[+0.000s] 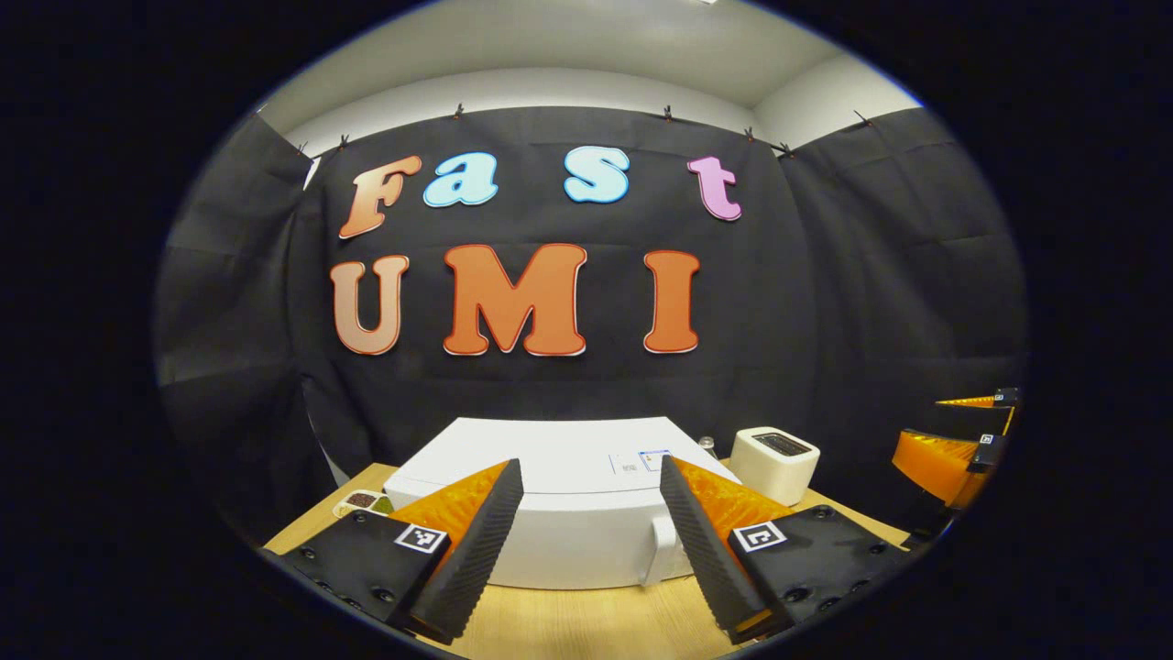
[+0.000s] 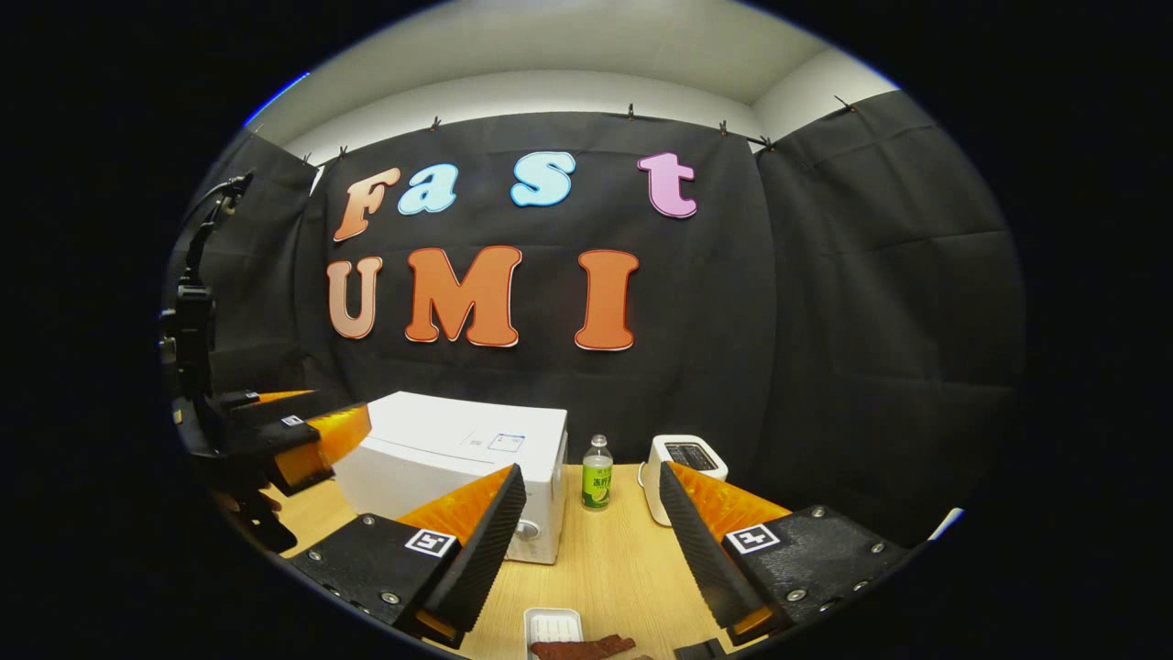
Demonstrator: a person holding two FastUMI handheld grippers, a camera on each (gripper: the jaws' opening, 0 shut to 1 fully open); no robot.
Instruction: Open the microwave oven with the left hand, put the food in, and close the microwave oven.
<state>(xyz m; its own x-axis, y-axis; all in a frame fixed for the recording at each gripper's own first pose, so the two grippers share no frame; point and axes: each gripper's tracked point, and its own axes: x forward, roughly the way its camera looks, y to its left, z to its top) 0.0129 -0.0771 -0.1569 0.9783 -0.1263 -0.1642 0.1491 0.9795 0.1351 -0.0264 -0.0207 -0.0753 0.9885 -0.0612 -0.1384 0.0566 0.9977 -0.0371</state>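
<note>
Looking out along my left gripper point(image 1: 591, 541), I had its fingers spread wide with nothing between them, and the microwave oven point(image 1: 559, 513) sat dead ahead on the table point(image 1: 586, 623), framed in the gap. Its door was shut. The white handle point(image 1: 662, 550) stood upright on the front face, toward my right-hand finger rather than centred, so I judged the opening pull would need a small shift to the right before closing on it, with the fingers either side of that vertical bar.

My right gripper point(image 2: 591, 541) was likewise released and empty. From its view the oven point(image 2: 458, 467) lay ahead and to the left, long side running away toward the cloth wall, with a green-labelled bottle point(image 2: 597, 472) and a toaster point(image 2: 683, 477) just beyond. The food point(image 2: 582, 648), a reddish-brown strip, lay low at the near edge beside a small white tray point(image 2: 553, 626), directly under that claw. So the left hand was the nearer one to the door, the right the nearer to the food
</note>
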